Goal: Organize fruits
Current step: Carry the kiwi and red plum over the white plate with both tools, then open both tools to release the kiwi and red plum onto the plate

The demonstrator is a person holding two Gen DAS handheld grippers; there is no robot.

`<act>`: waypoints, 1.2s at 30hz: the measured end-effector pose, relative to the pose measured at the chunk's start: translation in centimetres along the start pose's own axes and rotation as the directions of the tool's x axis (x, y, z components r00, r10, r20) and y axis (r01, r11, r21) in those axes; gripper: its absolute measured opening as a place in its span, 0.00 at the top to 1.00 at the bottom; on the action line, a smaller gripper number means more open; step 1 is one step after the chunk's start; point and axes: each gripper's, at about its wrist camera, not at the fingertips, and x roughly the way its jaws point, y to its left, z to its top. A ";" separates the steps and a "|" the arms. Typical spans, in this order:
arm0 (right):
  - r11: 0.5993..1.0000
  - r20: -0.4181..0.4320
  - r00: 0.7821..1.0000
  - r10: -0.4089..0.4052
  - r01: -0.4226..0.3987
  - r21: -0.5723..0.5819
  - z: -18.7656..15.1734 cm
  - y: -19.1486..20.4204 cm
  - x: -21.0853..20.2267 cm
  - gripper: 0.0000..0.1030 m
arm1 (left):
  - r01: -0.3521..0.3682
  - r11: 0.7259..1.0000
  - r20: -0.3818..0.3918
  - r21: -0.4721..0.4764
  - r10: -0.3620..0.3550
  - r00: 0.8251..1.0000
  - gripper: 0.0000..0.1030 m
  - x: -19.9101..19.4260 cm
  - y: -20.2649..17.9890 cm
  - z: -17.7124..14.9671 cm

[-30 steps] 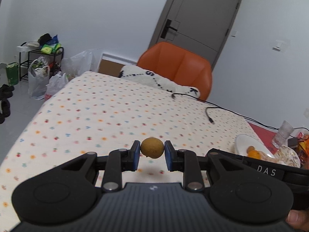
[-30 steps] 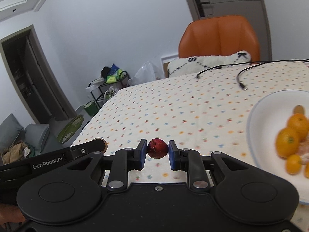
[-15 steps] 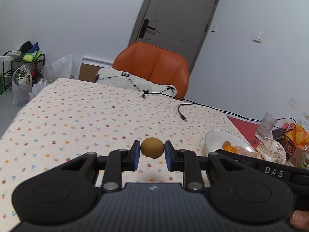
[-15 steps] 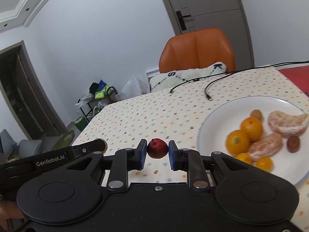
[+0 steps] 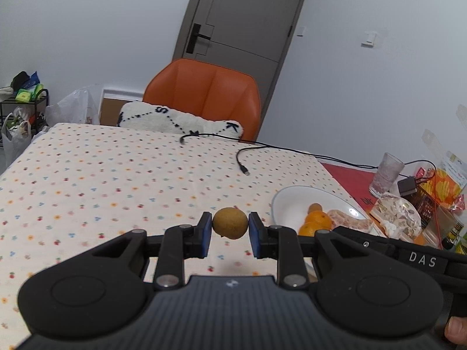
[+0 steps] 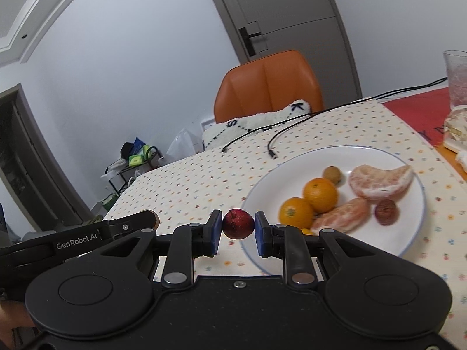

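left gripper point(image 5: 230, 227): jaws closed to fruit width, clamping a small brown-green fruit point(image 5: 230, 226); held in the air above the tablecloth, short of the plate's near-left rim.
right gripper point(image 6: 238, 224): jaws closed the same way on a small dark red fruit point(image 6: 238, 223); held just at the plate's left rim, not over the middle.
plate point(image 6: 408, 233): white, on the dotted tablecloth point(image 5: 116, 175). All places below are relative to it.
on plate, near side: two whole oranges point(image 6: 309, 202) touching each other, a third small orange mostly hidden behind the right finger.
on plate, middle: two peeled citrus pieces point(image 6: 379, 180), the lower one touching an orange; a wrinkled reddish fruit point(image 6: 386, 211) between them, toward the right.
on plate, far side: a small tan fruit point(image 6: 332, 174) just behind the upper orange.
beyond plate: black cables point(image 5: 256, 151) on the cloth, then a cushion and an orange chair point(image 5: 204, 93) at the far table edge.
right of plate: glass, wrapped snacks, clutter; not fruit as far as I can tell.
done: most fruit looks collected on the plate; no loose fruit visible on the cloth.
left: both held fruits need setting down in the plate's free space, probably its left and near parts.
risk: both are round, could roll on release.
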 end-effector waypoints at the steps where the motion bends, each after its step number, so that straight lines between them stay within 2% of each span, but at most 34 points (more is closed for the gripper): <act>1: 1.000 0.003 1.000 -0.003 0.003 0.005 0.0 -0.4 -0.2 0.78 | 0.004 1.000 -0.001 0.005 -0.004 1.000 0.75 0.2 -0.4 0.0; 20: 0.990 0.046 0.995 -0.090 0.085 0.114 0.4 -6.9 -2.1 0.78 | 0.065 0.995 -0.047 0.079 -0.061 0.997 0.75 3.4 -5.9 0.0; 22: 0.989 0.047 0.994 -0.099 0.092 0.118 0.3 -7.4 -2.3 0.72 | 0.076 0.993 -0.053 0.086 -0.072 0.996 0.75 3.6 -6.6 -0.1; 24: 0.987 0.058 0.992 -0.109 0.100 0.129 0.2 -7.7 -2.7 0.72 | 0.082 0.992 -0.064 0.091 -0.077 0.995 0.75 3.9 -7.2 -0.1; 30: 0.982 0.061 0.992 -0.112 0.101 0.160 0.1 -8.6 -3.2 0.71 | 0.089 0.991 -0.060 0.102 -0.083 0.995 0.69 3.9 -8.0 -0.1; 36: 0.985 0.056 0.994 -0.091 0.081 0.154 -0.1 -7.9 -3.0 0.63 | 0.041 0.995 -0.065 0.086 -0.036 0.997 0.46 3.4 -6.8 -0.1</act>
